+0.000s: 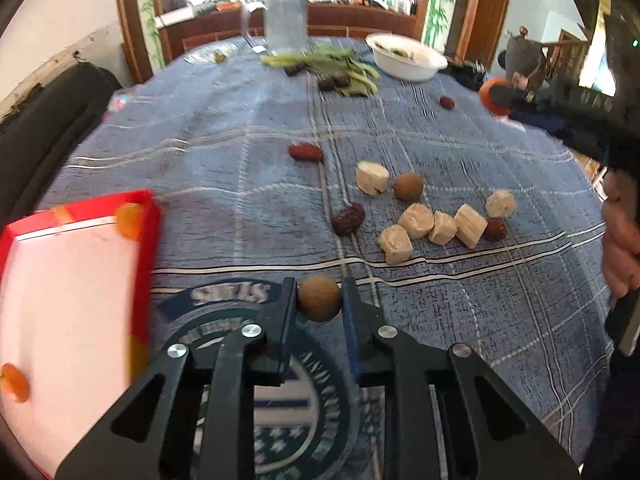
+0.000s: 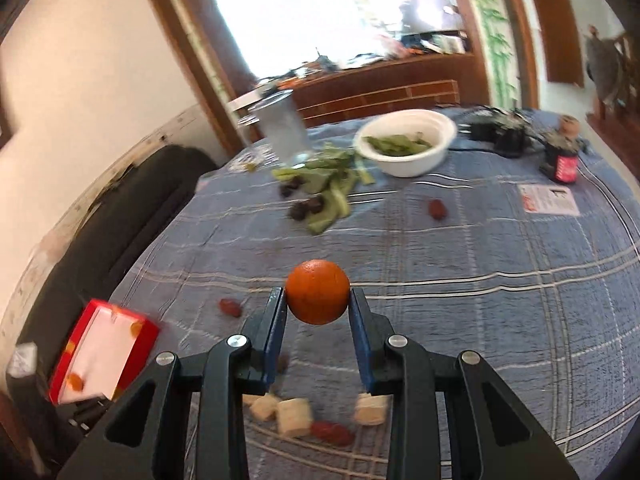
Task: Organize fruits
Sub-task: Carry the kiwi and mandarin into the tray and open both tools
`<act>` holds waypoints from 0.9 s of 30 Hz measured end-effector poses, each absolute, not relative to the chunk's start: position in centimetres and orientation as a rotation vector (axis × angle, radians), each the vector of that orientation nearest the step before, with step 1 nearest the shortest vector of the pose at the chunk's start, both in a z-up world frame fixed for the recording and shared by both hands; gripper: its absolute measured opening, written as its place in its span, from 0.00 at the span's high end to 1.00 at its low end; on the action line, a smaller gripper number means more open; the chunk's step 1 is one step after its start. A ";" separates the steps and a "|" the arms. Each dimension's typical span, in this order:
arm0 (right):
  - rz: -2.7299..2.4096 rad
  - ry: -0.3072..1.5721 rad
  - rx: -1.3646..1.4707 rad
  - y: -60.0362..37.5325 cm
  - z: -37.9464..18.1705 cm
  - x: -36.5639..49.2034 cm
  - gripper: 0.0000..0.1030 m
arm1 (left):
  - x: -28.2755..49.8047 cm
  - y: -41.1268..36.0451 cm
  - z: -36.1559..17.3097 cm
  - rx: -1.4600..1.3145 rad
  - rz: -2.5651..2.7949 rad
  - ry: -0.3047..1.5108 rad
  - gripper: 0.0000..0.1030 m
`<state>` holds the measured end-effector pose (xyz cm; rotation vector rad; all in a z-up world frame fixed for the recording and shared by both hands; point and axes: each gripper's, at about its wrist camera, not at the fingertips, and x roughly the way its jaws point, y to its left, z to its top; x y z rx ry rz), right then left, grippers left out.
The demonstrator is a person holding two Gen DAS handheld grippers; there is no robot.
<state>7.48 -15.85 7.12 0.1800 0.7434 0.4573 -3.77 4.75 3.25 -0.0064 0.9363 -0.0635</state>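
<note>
My left gripper (image 1: 319,298) is shut on a round brown longan (image 1: 319,299), held above the blue checked tablecloth, just right of a red box (image 1: 80,280) with a white inside and small orange fruits in it. My right gripper (image 2: 318,300) is shut on an orange (image 2: 317,297) and holds it above the table; it also shows in the left wrist view (image 1: 496,97) at the far right. The red box (image 2: 100,352) lies at the lower left in the right wrist view. Red dates (image 1: 306,152) and a second longan (image 1: 408,186) lie on the cloth.
Several beige pastry pieces (image 1: 416,221) lie mid-table. A white bowl (image 2: 404,160) of greens, loose green stalks (image 2: 332,188) and a clear jug (image 2: 282,128) stand at the back. A dark bottle (image 2: 564,160) and a paper card (image 2: 548,200) sit at the right. A black sofa (image 2: 120,220) borders the left.
</note>
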 end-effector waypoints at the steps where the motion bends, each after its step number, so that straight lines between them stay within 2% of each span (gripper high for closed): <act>1: 0.479 0.739 0.157 -14.9 7.2 6.9 0.70 | -4.3 5.2 3.8 -0.009 -0.056 0.923 0.77; 11: 0.698 0.741 -0.036 -5.6 7.3 0.5 0.70 | -12.0 14.3 8.1 -0.047 0.168 0.808 0.77; 19: 0.874 0.771 -0.187 3.5 5.5 -5.5 0.70 | -14.1 19.4 6.2 -0.042 0.316 0.833 0.77; 27: 0.938 0.812 -0.216 8.3 4.4 -7.0 0.70 | -14.8 21.1 4.4 -0.070 0.320 0.863 0.77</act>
